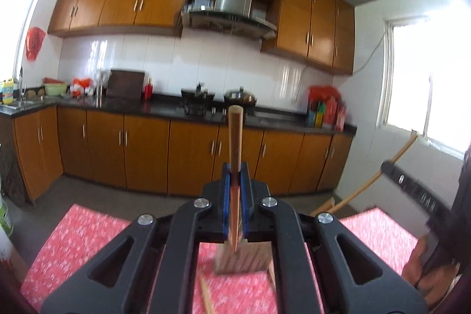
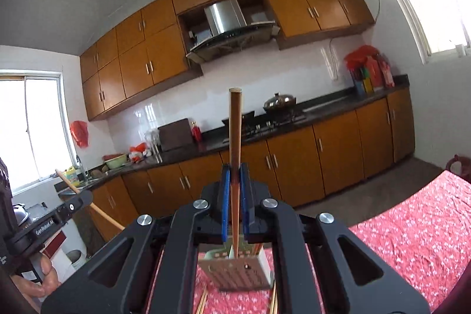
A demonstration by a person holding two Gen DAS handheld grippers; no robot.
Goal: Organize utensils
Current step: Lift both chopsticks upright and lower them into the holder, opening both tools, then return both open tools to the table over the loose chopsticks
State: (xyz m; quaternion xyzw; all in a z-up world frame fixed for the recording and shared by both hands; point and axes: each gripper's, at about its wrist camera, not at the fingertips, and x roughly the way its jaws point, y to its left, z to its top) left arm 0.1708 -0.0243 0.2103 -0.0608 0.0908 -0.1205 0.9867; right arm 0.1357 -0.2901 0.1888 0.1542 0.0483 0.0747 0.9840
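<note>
- Chopsticks are what I am sorting: in the left wrist view my left gripper is clenched on one wooden chopstick, blue pads pinching its shaft, thick end pointing far toward the kitchen counter.
- Beneath it, near me on the red cloth, sits the slotted holder; loose sticks lie beside it. To seat this one well I judge I must tip the thin end down over a slot before lowering.
- At right, my other gripper carries a second stick, apart from mine.
- In the right wrist view my right gripper is likewise clamped on its chopstick, above the holder.
- Open cloth lies right; the other hand crowds the left.
</note>
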